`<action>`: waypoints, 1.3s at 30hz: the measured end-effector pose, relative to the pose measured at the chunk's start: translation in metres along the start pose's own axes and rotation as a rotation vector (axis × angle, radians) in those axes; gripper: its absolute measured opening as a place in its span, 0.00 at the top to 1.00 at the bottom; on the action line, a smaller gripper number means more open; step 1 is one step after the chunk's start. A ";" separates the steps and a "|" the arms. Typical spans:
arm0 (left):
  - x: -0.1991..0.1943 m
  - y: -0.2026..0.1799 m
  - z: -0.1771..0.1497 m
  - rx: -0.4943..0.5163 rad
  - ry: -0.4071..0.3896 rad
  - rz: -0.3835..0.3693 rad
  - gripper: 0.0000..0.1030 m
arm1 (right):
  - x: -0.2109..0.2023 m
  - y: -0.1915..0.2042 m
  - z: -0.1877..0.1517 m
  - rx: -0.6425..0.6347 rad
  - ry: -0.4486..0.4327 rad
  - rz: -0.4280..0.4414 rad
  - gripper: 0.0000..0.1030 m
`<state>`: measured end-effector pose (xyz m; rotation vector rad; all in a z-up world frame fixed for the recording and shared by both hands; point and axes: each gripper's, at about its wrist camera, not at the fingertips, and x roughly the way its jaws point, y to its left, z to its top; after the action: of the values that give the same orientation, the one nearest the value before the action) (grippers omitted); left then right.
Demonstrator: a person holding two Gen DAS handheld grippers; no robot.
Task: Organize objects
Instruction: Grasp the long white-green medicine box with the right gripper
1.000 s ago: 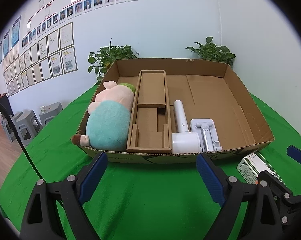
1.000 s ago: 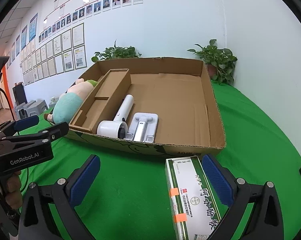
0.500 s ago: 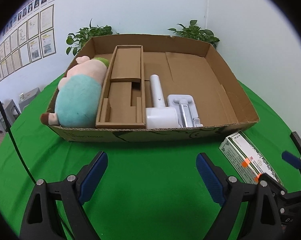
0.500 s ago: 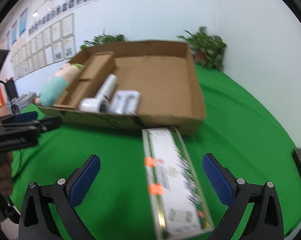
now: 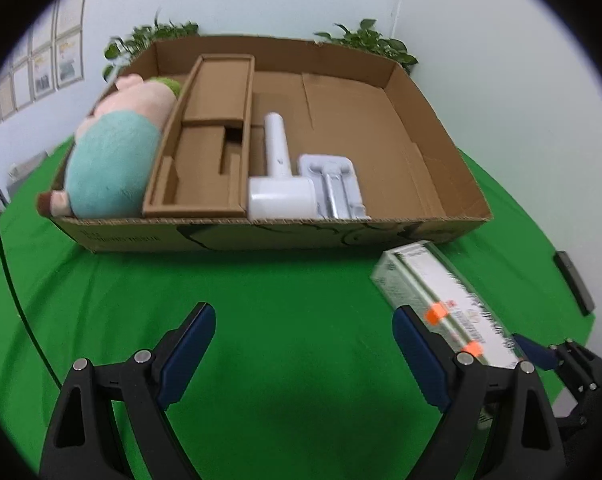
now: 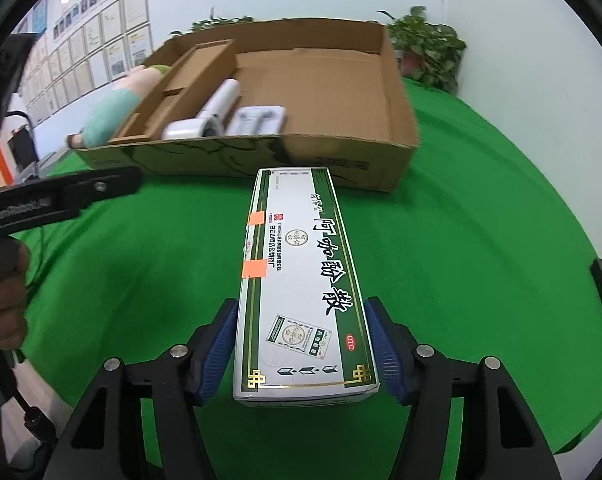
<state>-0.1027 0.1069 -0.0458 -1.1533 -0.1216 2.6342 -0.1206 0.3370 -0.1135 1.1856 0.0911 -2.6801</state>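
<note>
Right gripper (image 6: 303, 350) jaws closed on near end of medicine box (image 6: 301, 280), which sits on green worktop (image 6: 481, 240) just near of cardboard tray (image 6: 397, 92); left gripper (image 5: 303, 350) jaws wide open, holding nothing, over worktop.

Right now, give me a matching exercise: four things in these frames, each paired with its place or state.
Things:
1. plush toy
2. white hair dryer
3. medicine box
4. left tool

Places or states:
A. open, holding nothing
B. between the right tool's blue pads
C. left end of the cardboard box
D. beside the cardboard insert, mid-box

Pairs: 1-C, 2-D, 3-B, 4-A
</note>
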 end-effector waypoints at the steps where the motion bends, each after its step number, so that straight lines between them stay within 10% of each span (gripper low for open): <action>1: 0.002 0.001 -0.001 -0.007 0.020 -0.025 0.12 | -0.002 0.007 0.002 -0.005 0.001 0.032 0.37; 4: 0.010 0.002 -0.005 -0.046 0.091 -0.127 0.12 | -0.005 0.026 0.004 -0.058 -0.015 0.081 0.00; 16: 0.052 -0.024 -0.016 -0.143 0.291 -0.562 0.16 | -0.011 0.026 -0.010 -0.081 0.020 0.082 0.13; 20: 0.058 -0.029 -0.022 -0.147 0.305 -0.581 0.16 | -0.010 0.028 -0.012 -0.076 0.016 0.073 0.39; 39: 0.056 -0.019 -0.032 -0.188 0.294 -0.541 0.39 | -0.012 0.016 -0.014 0.068 0.010 0.191 0.50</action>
<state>-0.1119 0.1391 -0.1040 -1.3271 -0.5487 1.9946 -0.0996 0.3249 -0.1136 1.1642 -0.1074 -2.5292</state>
